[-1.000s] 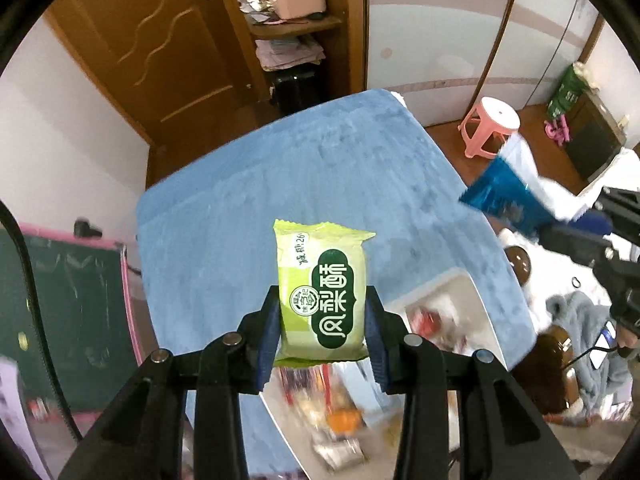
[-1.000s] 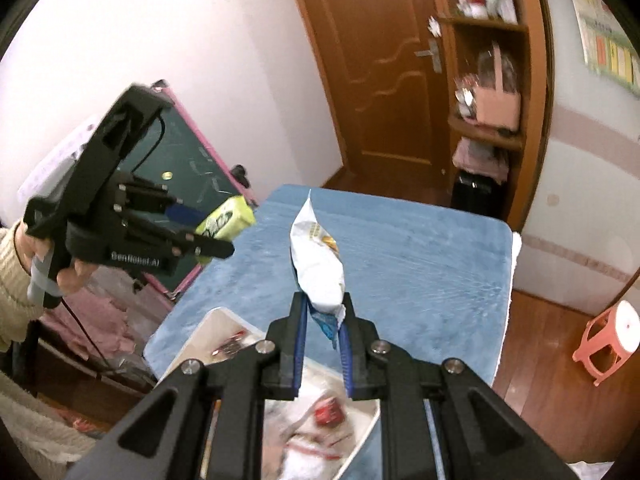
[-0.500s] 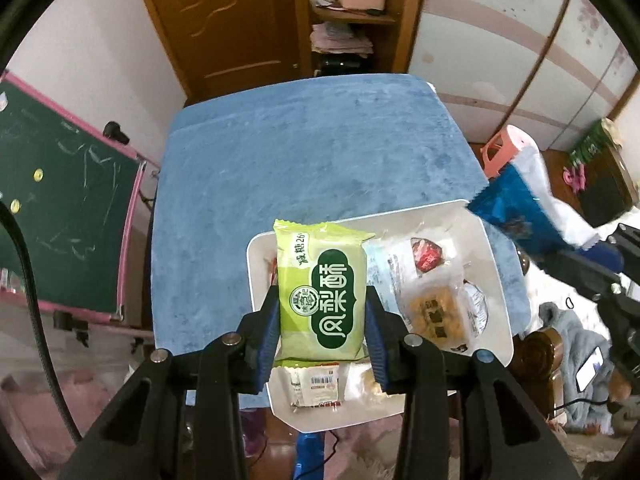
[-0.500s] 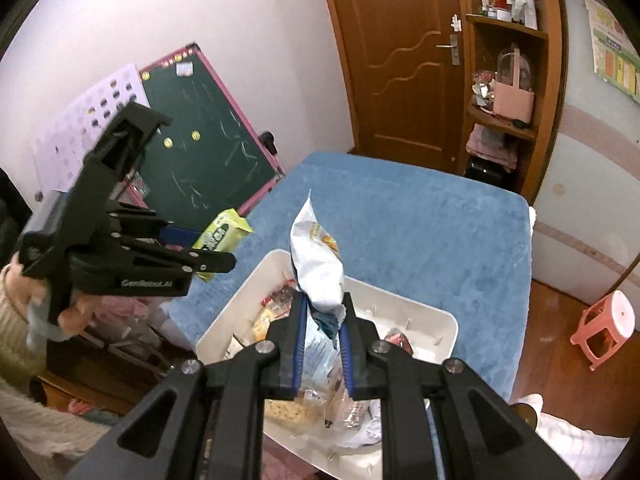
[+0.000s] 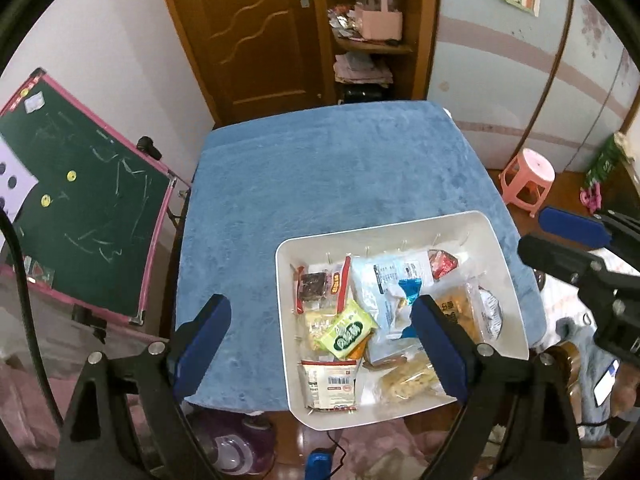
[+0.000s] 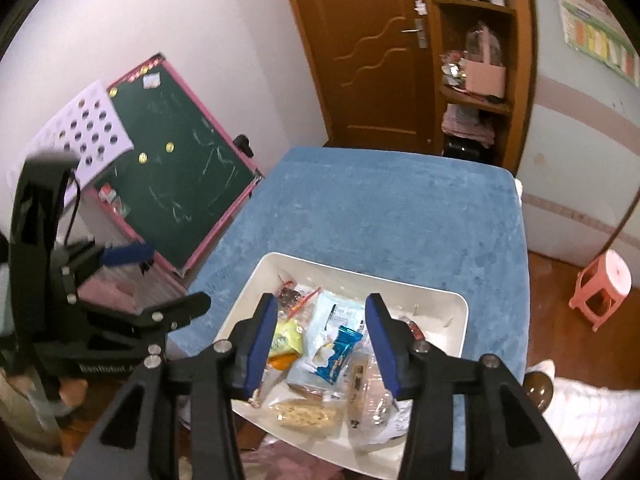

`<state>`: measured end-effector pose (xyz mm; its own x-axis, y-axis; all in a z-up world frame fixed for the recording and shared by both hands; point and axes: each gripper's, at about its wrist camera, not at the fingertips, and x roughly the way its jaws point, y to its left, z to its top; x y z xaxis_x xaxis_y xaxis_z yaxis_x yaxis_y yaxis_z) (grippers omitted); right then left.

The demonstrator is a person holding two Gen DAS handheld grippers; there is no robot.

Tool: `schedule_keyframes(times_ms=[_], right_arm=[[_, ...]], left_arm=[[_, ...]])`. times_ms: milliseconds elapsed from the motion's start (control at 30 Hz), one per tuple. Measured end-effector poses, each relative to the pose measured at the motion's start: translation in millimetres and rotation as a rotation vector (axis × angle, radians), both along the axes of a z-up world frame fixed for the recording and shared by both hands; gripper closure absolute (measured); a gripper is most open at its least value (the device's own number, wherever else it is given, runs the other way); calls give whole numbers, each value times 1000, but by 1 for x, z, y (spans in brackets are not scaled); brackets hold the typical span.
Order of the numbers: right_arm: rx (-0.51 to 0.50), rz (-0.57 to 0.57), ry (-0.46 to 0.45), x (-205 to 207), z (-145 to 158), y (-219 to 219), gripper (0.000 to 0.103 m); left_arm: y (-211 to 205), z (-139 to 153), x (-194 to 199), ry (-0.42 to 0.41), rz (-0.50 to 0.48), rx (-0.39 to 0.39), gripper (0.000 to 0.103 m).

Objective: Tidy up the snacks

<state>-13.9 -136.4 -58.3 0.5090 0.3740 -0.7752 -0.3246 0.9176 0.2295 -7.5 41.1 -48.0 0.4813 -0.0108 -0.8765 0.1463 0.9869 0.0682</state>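
Note:
A white bin [image 5: 380, 229] [image 6: 360, 273] holding several snack packets sits at the near right of the blue table [image 5: 328, 176]. My left gripper [image 5: 320, 320] hangs above its left rim. Its jaws are opening wide and nothing is between them. The green packet [image 5: 348, 330] [image 6: 286, 338] lies loose on the pile below. My right gripper [image 6: 324, 330] hovers over the bin with its jaws opening. A blue-and-white packet [image 6: 336, 350] [image 5: 404, 300] rests on the pile underneath, free of the pads. Each gripper shows at the edge of the other's view: the right gripper [image 5: 536, 232] and the left gripper [image 6: 156, 280].
The bin overhangs the table's near edge. A green chalkboard with a pink frame [image 5: 80, 208] leans at the table's left side. A pink stool [image 5: 528, 178] stands on the floor to the right. A wooden door [image 5: 256, 36] and shelves [image 5: 372, 40] are beyond the far edge.
Both grippers came over the bin and their jaws spread. The green packet left the left gripper and the blue-and-white packet left the right one; both now lie in the bin.

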Motion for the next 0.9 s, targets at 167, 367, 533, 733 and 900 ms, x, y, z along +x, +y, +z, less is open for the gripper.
schedule_keyframes(times_ms=[167,367,533,733,900], right_arm=[[10,-28,-24,-14,14,0,57],[-5,-29,-55,-33,25,3,56],[-17,-55,-67,-42,30,5,55],[-18,-117,-63,-43,35,3,48],[-44,-179,-84,-41,42,7,48]], left_arm=[[5,11,-15,-29,34,-29,12],[2,18,-25,-39,48,-44,12],[-1,24,-31,-53,50,-53,12],[-1,31,-28,-89,49,-63,12],[3,37,-25,-106,58,-81,12]])
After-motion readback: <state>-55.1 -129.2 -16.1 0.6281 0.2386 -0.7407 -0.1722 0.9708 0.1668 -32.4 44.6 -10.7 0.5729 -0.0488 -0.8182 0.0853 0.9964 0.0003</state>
